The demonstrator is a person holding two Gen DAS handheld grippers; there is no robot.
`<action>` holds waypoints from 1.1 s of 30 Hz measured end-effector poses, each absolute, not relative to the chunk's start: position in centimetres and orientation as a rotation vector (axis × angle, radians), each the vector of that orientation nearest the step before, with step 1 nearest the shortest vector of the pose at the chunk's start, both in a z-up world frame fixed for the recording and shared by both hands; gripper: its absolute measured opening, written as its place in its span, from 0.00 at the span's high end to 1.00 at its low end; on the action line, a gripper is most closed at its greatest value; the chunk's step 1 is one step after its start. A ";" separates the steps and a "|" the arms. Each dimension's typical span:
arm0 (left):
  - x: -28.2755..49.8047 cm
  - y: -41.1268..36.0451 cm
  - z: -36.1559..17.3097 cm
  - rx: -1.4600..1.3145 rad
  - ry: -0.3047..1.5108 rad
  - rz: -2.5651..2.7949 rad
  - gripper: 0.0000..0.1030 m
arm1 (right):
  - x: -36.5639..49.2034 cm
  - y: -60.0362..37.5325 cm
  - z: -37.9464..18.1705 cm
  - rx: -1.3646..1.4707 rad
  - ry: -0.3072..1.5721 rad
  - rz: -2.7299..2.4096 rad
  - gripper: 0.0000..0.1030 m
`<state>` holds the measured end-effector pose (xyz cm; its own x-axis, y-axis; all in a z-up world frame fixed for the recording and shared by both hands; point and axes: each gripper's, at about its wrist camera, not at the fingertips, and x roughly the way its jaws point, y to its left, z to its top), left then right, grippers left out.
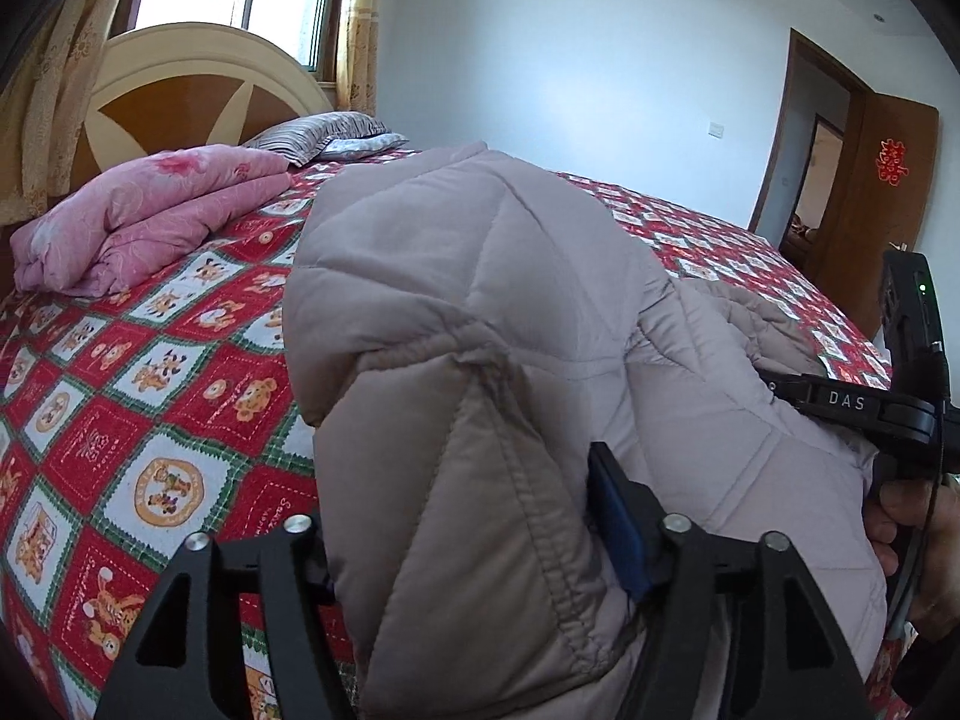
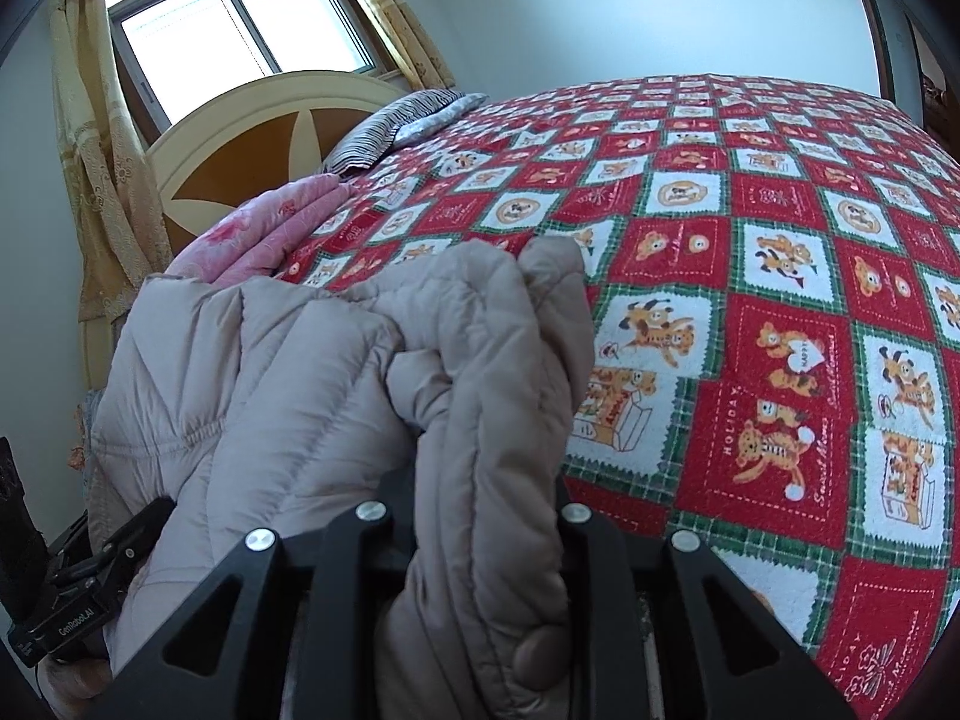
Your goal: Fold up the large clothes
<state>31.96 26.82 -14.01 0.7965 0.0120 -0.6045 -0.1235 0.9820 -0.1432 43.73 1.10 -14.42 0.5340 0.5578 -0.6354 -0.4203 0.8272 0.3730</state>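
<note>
A beige quilted padded coat (image 1: 468, 312) is held up above the bed, bunched between both grippers. My left gripper (image 1: 474, 546) is shut on a thick fold of the coat; a blue pad (image 1: 618, 534) shows on its right finger. My right gripper (image 2: 486, 516) is shut on another fold of the coat (image 2: 336, 360), which drapes over and hides its fingertips. The right gripper also shows at the right edge of the left wrist view (image 1: 852, 405), against the coat. The left gripper shows at the lower left of the right wrist view (image 2: 90, 582).
The bed has a red, white and green checked blanket (image 2: 780, 312) with cartoon bears. A folded pink quilt (image 1: 144, 216) and striped pillows (image 1: 324, 132) lie by the headboard (image 1: 174, 96). A window with curtains (image 2: 234, 18) is behind it. An open brown door (image 1: 870, 192) is at the far right.
</note>
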 end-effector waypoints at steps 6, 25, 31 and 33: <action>32.0 27.3 -14.7 -0.194 0.646 0.118 0.13 | 44.3 1.1 -15.4 0.190 0.849 0.575 0.67; 21.0 25.2 -5.5 -0.142 0.452 0.154 0.11 | 33.9 -2.1 -6.6 0.124 0.630 0.483 0.18; 19.2 25.1 -4.0 -0.155 0.411 0.135 0.11 | 30.1 -1.9 -4.9 0.103 0.575 0.487 0.15; 18.9 25.1 -3.4 -0.160 0.400 0.130 0.11 | 29.4 -1.9 -4.3 0.100 0.561 0.486 0.15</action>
